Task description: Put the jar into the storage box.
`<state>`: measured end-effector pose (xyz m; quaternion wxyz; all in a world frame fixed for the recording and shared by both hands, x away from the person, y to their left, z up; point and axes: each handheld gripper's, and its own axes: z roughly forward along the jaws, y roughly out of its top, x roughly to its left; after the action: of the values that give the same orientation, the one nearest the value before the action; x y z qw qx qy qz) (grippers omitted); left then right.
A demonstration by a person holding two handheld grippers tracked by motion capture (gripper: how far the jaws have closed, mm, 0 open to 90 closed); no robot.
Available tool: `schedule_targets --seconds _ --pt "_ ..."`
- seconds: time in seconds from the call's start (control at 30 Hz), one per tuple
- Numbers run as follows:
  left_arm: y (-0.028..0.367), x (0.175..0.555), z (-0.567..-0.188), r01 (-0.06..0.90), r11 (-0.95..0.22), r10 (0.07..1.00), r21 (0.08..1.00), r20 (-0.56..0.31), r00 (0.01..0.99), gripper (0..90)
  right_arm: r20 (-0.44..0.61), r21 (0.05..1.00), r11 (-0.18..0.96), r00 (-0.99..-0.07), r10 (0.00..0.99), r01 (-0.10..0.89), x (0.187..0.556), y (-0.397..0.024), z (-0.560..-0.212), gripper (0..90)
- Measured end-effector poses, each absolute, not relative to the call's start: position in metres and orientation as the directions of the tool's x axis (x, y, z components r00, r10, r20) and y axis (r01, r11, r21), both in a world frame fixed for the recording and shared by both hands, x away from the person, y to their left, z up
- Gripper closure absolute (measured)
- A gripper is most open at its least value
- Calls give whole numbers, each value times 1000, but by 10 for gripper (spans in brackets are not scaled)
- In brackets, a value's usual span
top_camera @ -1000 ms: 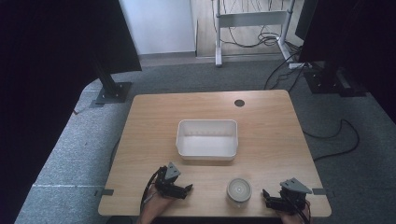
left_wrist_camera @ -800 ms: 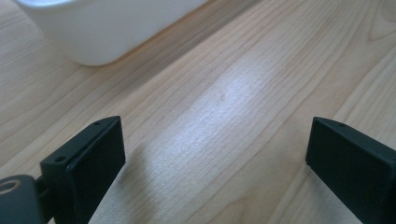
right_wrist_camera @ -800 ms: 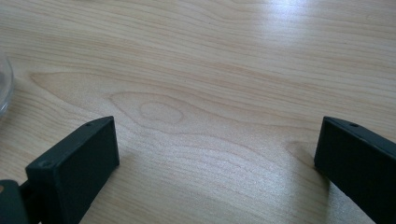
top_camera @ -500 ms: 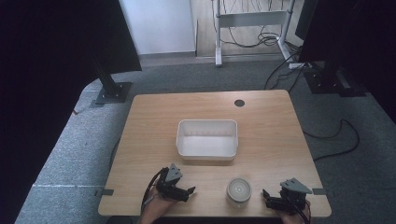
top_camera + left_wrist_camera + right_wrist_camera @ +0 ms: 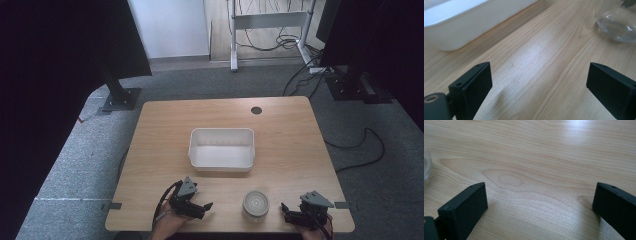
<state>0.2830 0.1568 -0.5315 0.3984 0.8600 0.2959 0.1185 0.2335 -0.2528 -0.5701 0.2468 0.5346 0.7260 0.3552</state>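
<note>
We see the clear glass jar (image 5: 256,204) standing near the table's (image 5: 300,130) near edge, between our left gripper (image 5: 204,207) and right gripper (image 5: 285,211), untouched; both grippers' jaws are spread wide, holding nothing.

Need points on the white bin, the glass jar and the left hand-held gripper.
white bin (image 5: 221,166), high view, on its near outer wall.
glass jar (image 5: 256,204), high view, on the middle of its top.
left hand-held gripper (image 5: 206,208), high view, midway between its open jaw tips.
</note>
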Motion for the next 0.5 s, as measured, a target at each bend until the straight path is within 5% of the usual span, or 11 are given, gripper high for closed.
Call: schedule_targets --seconds 0.5 --pt "132 270 -526 364 -511 542 779 -37 840 62 20 785 177 -310 950 593 233 -253 -571 0"
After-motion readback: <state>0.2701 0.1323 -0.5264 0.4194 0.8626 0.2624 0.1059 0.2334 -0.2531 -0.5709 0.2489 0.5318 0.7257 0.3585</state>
